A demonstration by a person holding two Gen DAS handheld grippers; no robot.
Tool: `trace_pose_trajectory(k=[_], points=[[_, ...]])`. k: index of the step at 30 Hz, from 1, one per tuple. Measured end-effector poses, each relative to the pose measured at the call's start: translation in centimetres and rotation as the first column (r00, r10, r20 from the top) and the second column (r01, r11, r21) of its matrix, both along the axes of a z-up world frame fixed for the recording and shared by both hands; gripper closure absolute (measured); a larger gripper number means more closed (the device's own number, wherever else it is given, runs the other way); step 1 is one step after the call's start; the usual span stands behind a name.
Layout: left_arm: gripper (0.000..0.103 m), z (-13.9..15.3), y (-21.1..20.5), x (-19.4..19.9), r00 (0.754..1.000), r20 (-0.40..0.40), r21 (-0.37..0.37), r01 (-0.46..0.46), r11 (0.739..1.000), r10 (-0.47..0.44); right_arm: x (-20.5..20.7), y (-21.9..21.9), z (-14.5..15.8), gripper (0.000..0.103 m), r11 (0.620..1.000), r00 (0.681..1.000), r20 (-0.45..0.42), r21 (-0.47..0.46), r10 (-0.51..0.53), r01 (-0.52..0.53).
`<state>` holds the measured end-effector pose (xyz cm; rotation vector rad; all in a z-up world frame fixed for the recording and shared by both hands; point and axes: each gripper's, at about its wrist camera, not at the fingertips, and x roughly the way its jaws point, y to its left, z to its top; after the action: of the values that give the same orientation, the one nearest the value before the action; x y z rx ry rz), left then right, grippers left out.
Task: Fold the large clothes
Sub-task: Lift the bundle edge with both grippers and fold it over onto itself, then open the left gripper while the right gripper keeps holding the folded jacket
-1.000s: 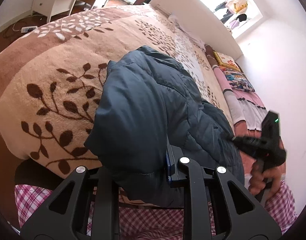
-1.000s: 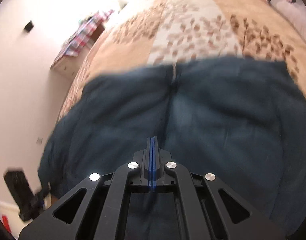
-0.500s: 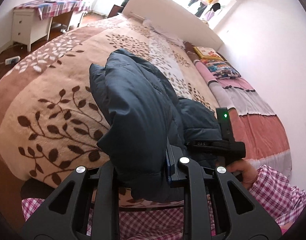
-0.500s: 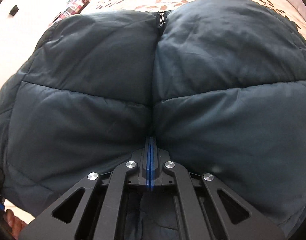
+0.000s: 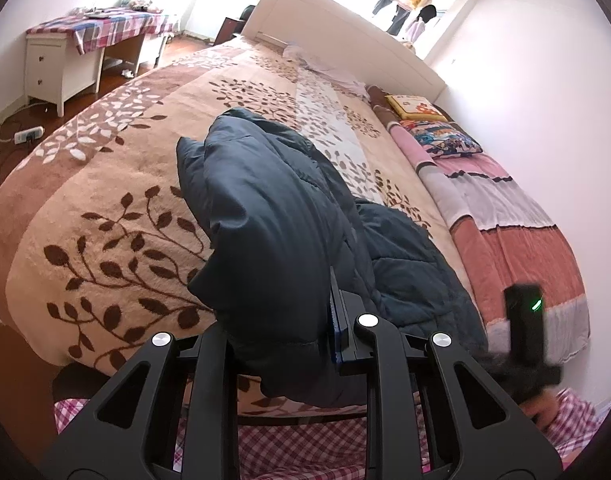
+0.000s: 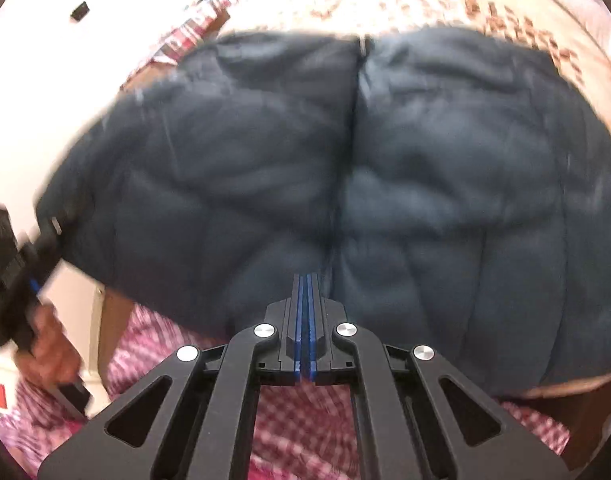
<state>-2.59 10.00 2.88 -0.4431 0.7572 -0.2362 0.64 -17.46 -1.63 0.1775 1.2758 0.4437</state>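
A dark blue puffer jacket (image 5: 289, 224) lies on the bed's near edge, bunched and raised on its left side. My left gripper (image 5: 305, 328) is shut on the jacket's hem, and the fabric hides its left finger. In the right wrist view the jacket (image 6: 385, 168) fills the frame, zipper up the middle. My right gripper (image 6: 304, 320) is shut with its blue pads together just below the jacket's hem, and I see no fabric between them. The right gripper's body also shows in the left wrist view (image 5: 525, 332), and the left gripper in the right wrist view (image 6: 37, 248), shut on the jacket's corner.
The bed carries a tan leaf-pattern blanket (image 5: 117, 208) and a pink striped blanket (image 5: 517, 232) with cushions (image 5: 441, 136) at the right. A white headboard (image 5: 345, 36) is at the back. A white dresser (image 5: 61, 64) stands left. The person's pink plaid clothing (image 6: 297, 420) is below.
The right gripper has pulled back and down from the jacket's hem; its view now shows plaid clothing below. The left gripper still holds the raised hem, little moved.
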Motion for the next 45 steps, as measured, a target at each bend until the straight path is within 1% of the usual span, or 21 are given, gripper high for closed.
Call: trace_pose_trajectory(k=[3, 6, 9, 14, 15, 16, 18, 19, 21, 23, 25, 27, 29, 32, 35, 38, 39, 41, 43, 44, 45], points=[[0.083, 0.7, -1.0, -0.2, 1.000, 0.006, 0.013, 0.022, 1.000, -0.023, -0.1, 0.6, -2.7, 0.100, 1.000, 0.998, -0.063, -0.013, -0.007, 0.006], [0.083, 1.4, -2.5, -0.6, 0.998, 0.022, 0.037, 0.057, 0.998, -0.057, 0.9, 1.2, -4.3, 0.102, 0.999, 0.998, -0.067, -0.036, -0.005, 0.002], [0.083, 2.3, -4.1, -1.1, 0.995, 0.043, 0.073, 0.084, 0.994, -0.087, 1.6, 1.3, -5.4, 0.103, 1.000, 0.998, -0.061, -0.023, -0.004, 0.002], [0.083, 4.0, -5.7, -1.6, 0.991, 0.080, 0.129, 0.097, 0.987, -0.108, 1.2, 0.3, -4.6, 0.103, 1.000, 0.999, -0.054, -0.002, -0.002, 0.002], [0.083, 4.2, -5.9, -1.6, 0.990, 0.083, 0.132, 0.100, 0.986, -0.112, 0.7, -0.3, -3.4, 0.102, 0.999, 0.999, -0.032, 0.035, 0.004, -0.003], [0.083, 4.6, -6.2, -1.6, 0.989, 0.086, 0.138, 0.106, 0.985, -0.119, -0.2, -1.5, -1.4, 0.100, 0.997, 1.000, 0.021, 0.077, 0.000, -0.002], [0.083, 5.1, -7.0, -1.7, 0.987, 0.091, 0.160, 0.119, 0.980, -0.135, -0.8, -4.0, 1.5, 0.100, 0.994, 0.993, 0.110, 0.098, -0.048, 0.038], [0.083, 5.3, -7.4, -1.7, 0.985, 0.095, 0.171, 0.125, 0.977, -0.143, -1.0, -6.6, 3.0, 0.100, 0.990, 0.980, 0.161, 0.100, -0.117, 0.102], [0.083, 5.8, -8.2, -1.8, 0.982, 0.103, 0.183, 0.135, 0.974, -0.156, -0.8, -11.3, 4.2, 0.100, 0.968, 0.950, 0.195, 0.116, -0.242, 0.223], [0.083, 6.5, -9.3, -1.7, 0.978, 0.114, 0.198, 0.151, 0.968, -0.176, -0.6, -15.9, 3.8, 0.099, 0.929, 0.913, 0.176, 0.117, -0.368, 0.352], [0.083, 7.1, -10.5, -1.8, 0.973, 0.123, 0.217, 0.168, 0.962, -0.197, -0.4, -19.2, 2.5, 0.099, 0.894, 0.884, 0.144, 0.122, -0.445, 0.430], [0.083, 7.8, -11.9, -1.8, 0.966, 0.130, 0.240, 0.188, 0.952, -0.224, -0.7, -20.1, 0.6, 0.099, 0.885, 0.880, 0.109, 0.121, -0.463, 0.451], [0.083, 8.4, -13.5, -1.8, 0.958, 0.135, 0.261, 0.213, 0.942, -0.254, 0.5, -19.4, -2.2, 0.099, 0.890, 0.902, 0.025, 0.171, -0.432, 0.422], [0.083, 9.1, -16.6, -1.5, 0.938, 0.140, 0.295, 0.268, 0.917, -0.318, 1.6, -18.2, -4.4, 0.099, 0.888, 0.913, -0.025, 0.224, -0.408, 0.402], [0.083, 9.2, -20.2, -1.2, 0.907, 0.138, 0.317, 0.340, 0.885, -0.398, 2.0, -17.9, -5.0, 0.100, 0.891, 0.923, -0.030, 0.250, -0.384, 0.379], [0.083, 8.6, -24.2, -0.6, 0.863, 0.132, 0.333, 0.424, 0.842, -0.487, 1.9, -18.7, -5.4, 0.100, 0.883, 0.929, -0.046, 0.297, -0.368, 0.365], [0.083, 7.9, -26.1, -0.4, 0.839, 0.130, 0.339, 0.464, 0.819, -0.529, 1.9, -18.9, -5.6, 0.100, 0.877, 0.929, -0.051, 0.314, -0.366, 0.363], [0.083, 6.7, -28.5, -0.1, 0.808, 0.115, 0.346, 0.512, 0.786, -0.578, 2.0, -20.3, -6.0, 0.100, 0.866, 0.927, -0.059, 0.339, -0.370, 0.367], [0.083, 4.5, -31.6, 0.2, 0.772, 0.079, 0.351, 0.571, 0.742, -0.631, 2.0, -20.9, -6.3, 0.100, 0.858, 0.925, -0.066, 0.356, -0.373, 0.371], [0.083, 3.9, -32.3, 0.3, 0.763, 0.068, 0.350, 0.585, 0.732, -0.642, 1.8, -21.7, -6.7, 0.100, 0.841, 0.922, -0.081, 0.385, -0.379, 0.380], [0.083, 2.9, -33.5, 0.4, 0.750, 0.050, 0.351, 0.605, 0.715, -0.659, 1.8, -21.7, -6.7, 0.100, 0.841, 0.922, -0.081, 0.385, -0.379, 0.380]])
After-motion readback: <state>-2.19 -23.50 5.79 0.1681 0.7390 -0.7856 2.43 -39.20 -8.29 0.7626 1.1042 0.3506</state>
